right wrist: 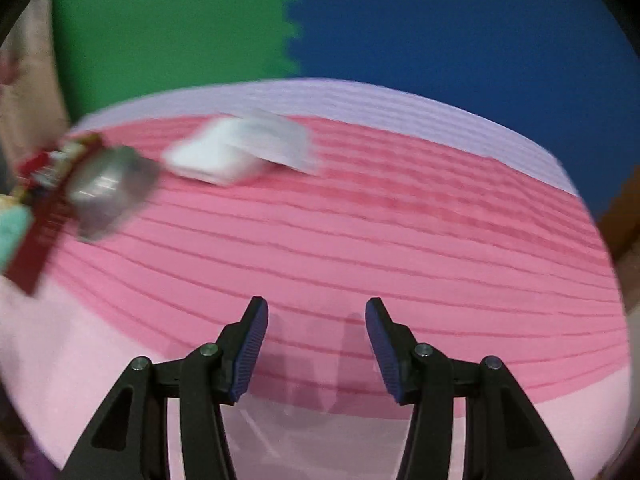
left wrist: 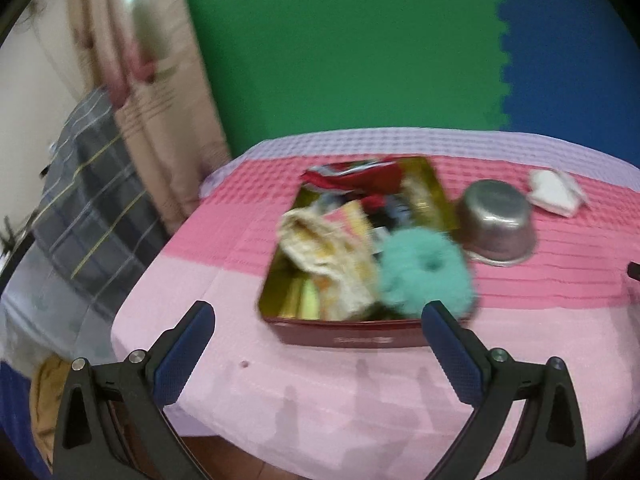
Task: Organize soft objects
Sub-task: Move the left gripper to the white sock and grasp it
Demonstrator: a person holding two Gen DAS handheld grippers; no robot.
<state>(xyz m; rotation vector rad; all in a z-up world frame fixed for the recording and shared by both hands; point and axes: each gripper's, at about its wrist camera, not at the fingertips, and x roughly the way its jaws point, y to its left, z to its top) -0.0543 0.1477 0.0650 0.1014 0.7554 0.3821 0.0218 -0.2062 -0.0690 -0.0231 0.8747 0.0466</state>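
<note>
Pink cloth covers the desk (left wrist: 168, 280) under both tongs, left (left wrist: 318, 314) and right (right wrist: 316, 310), each spread apart and empty. Further on, the red tin (left wrist: 352, 334) holds rags and a teal scrunchie (left wrist: 426, 276) overhanging its rim; a careless nudge could tip it out. The white cloth (right wrist: 240, 152) lies beyond the steel bowl (left wrist: 496, 224).

Upturned steel bowl (left wrist: 496, 220) on striped cloth (left wrist: 200, 240)

Bright, motion-blurred (fisheye-warped edges)
</note>
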